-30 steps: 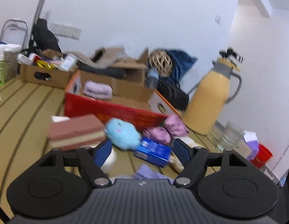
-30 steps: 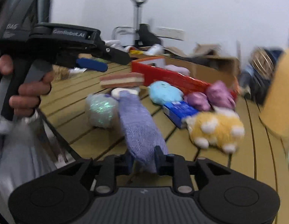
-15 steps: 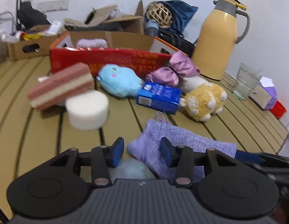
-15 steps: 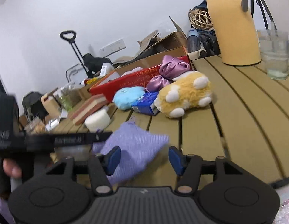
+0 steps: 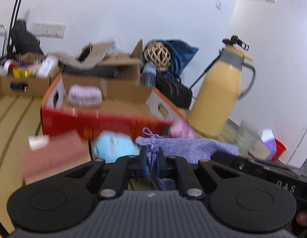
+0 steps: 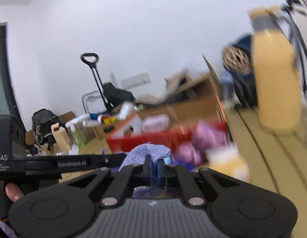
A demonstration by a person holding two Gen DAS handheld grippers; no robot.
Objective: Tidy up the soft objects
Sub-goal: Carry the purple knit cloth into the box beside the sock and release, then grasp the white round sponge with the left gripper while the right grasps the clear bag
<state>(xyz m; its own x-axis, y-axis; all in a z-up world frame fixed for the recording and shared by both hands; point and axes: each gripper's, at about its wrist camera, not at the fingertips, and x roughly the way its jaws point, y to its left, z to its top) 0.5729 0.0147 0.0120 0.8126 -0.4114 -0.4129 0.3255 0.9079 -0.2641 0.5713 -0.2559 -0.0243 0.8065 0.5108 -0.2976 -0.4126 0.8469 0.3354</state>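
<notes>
A purple knitted pouch [image 5: 189, 148] is held off the table between both grippers. My left gripper [image 5: 151, 156] is shut on its drawstring end. My right gripper [image 6: 154, 164] is shut on the pouch's other end [image 6: 147, 153]. Beyond it stands a red-fronted cardboard box [image 5: 105, 119] with a pale pink folded cloth [image 5: 84, 97] inside. A blue plush [image 5: 113, 144], a pink and cream sponge block [image 5: 52, 154] and purple satin bundles [image 6: 205, 140] lie in front of the box. A yellow plush [image 6: 226, 164] shows blurred in the right wrist view.
A yellow thermos jug [image 5: 218, 99] stands right of the box on the slatted wooden table [image 5: 12, 123]. A glass [image 5: 248, 136] and a small purple and white carton [image 5: 268, 140] sit beyond it. More cardboard boxes [image 5: 20, 83] and bags line the back wall.
Both grippers have closed on the purple pouch, one at each end, and lifted it off the table. Both views have swung upward toward the box.
</notes>
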